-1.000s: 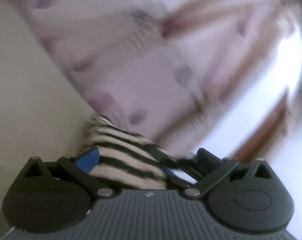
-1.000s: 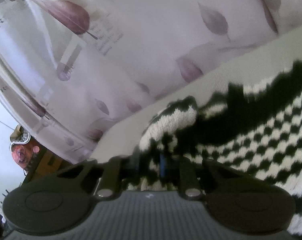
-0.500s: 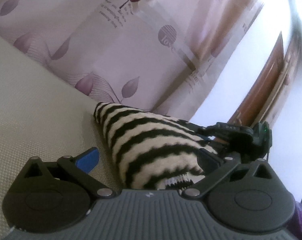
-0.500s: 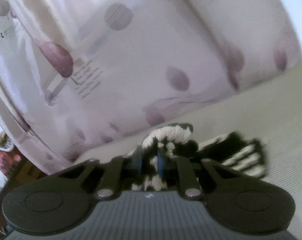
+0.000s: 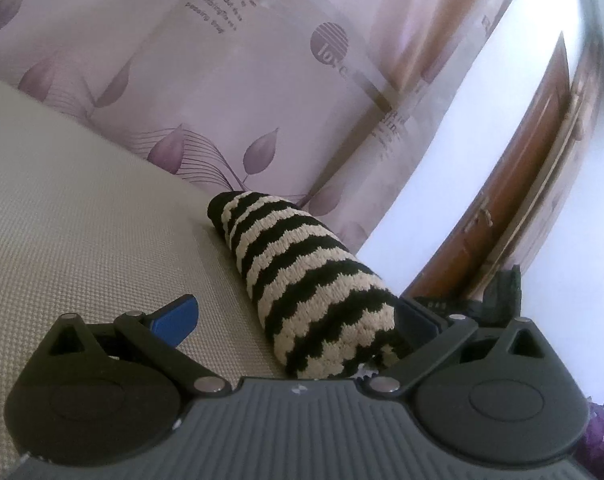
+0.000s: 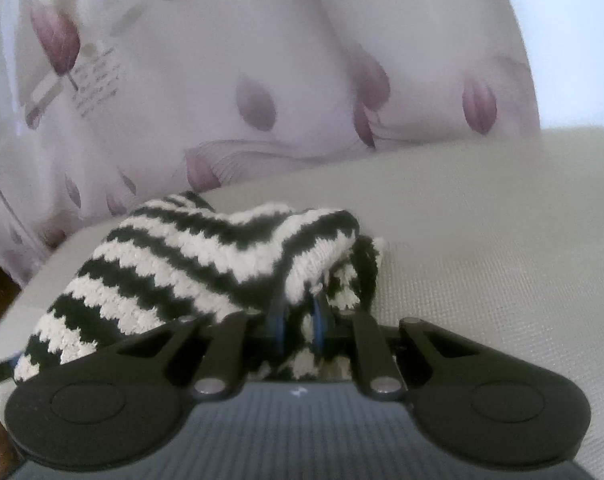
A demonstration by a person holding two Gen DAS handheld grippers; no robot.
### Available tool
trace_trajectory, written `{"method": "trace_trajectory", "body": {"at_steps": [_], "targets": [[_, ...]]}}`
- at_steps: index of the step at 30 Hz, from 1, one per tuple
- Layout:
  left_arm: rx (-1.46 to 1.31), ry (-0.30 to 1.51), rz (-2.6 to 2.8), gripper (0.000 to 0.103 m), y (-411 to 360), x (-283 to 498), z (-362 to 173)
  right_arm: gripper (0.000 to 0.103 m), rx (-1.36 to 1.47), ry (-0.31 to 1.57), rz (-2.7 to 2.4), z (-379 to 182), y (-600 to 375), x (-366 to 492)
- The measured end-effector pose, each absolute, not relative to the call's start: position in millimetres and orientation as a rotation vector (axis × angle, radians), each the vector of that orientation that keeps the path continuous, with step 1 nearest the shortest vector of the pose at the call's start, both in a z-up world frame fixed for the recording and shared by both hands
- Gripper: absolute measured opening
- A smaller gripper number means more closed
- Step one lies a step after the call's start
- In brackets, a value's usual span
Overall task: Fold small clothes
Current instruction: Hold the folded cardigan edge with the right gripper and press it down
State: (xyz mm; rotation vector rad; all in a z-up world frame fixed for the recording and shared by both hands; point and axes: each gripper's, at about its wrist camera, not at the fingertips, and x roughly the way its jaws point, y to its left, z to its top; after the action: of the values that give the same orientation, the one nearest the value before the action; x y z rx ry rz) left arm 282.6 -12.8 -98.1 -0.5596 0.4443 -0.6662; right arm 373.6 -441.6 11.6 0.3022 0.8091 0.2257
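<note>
A black-and-cream striped knit garment (image 5: 302,280) lies doubled over in a long roll on the beige woven surface (image 5: 81,220). My left gripper (image 5: 297,314) stands open around the roll's near end. The cloth lies against the right finger, and the blue left pad (image 5: 175,316) is well apart from it. In the right wrist view the same knit (image 6: 181,264) is bunched up to the left. My right gripper (image 6: 299,314) is shut on a fold of it, the blue pads pinching cloth between them.
A pale curtain with purple leaves (image 5: 221,80) hangs right behind the surface's far edge. A brown wooden door (image 5: 534,180) stands at the right. A dark part of the other gripper's body (image 5: 502,292) shows just past my left gripper's right finger.
The right gripper has carried its edge of the knit across, so cloth once spread at the right now lies folded and bunched at the left. The left gripper rolled and now holds still.
</note>
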Motion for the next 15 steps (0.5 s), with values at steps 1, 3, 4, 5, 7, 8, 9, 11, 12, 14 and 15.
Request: {"method": "trace_trajectory", "body": {"at_steps": [1, 3, 4, 5, 7, 8, 9, 11, 12, 14, 15], "targets": [[-0.569, 0.446, -0.665, 0.102, -11, 283, -99, 0.014, 0.313, 0.802, 0.223, 14, -443, 373], [-0.583, 0.442, -0.642, 0.102, -9, 284, -97, 0.014, 0.317, 0.777, 0.231, 21, -445, 371], [-0.591, 0.429, -0.636, 0.102, -9, 282, -94, 0.014, 0.305, 0.769, 0.233, 27, -445, 373], [-0.592, 0.411, -0.631, 0.102, -11, 281, -88, 0.014, 0.287, 0.762, 0.233, 32, -443, 375], [-0.565, 0.366, -0.640, 0.102, -20, 278, -69, 0.014, 0.250, 0.742, 0.234, 41, -443, 378], [-0.538, 0.350, -0.655, 0.102, -29, 279, -57, 0.014, 0.234, 0.733, 0.235, 46, -443, 379], [-0.497, 0.342, -0.665, 0.102, -40, 282, -45, 0.014, 0.228, 0.726, 0.235, 50, -445, 380], [-0.402, 0.316, -0.674, 0.100, -63, 284, -26, 0.013, 0.208, 0.732, 0.224, 49, -448, 380], [-0.351, 0.302, -0.678, 0.100, -77, 286, -19, 0.009, 0.179, 0.744, 0.211, 44, -448, 380], [-0.264, 0.301, -0.682, 0.089, -100, 289, -16, 0.009, 0.195, 0.768, 0.199, 33, -454, 377], [-0.221, 0.319, -0.690, 0.077, -113, 292, -17, 0.009, 0.232, 0.781, 0.203, 25, -459, 376]]}}
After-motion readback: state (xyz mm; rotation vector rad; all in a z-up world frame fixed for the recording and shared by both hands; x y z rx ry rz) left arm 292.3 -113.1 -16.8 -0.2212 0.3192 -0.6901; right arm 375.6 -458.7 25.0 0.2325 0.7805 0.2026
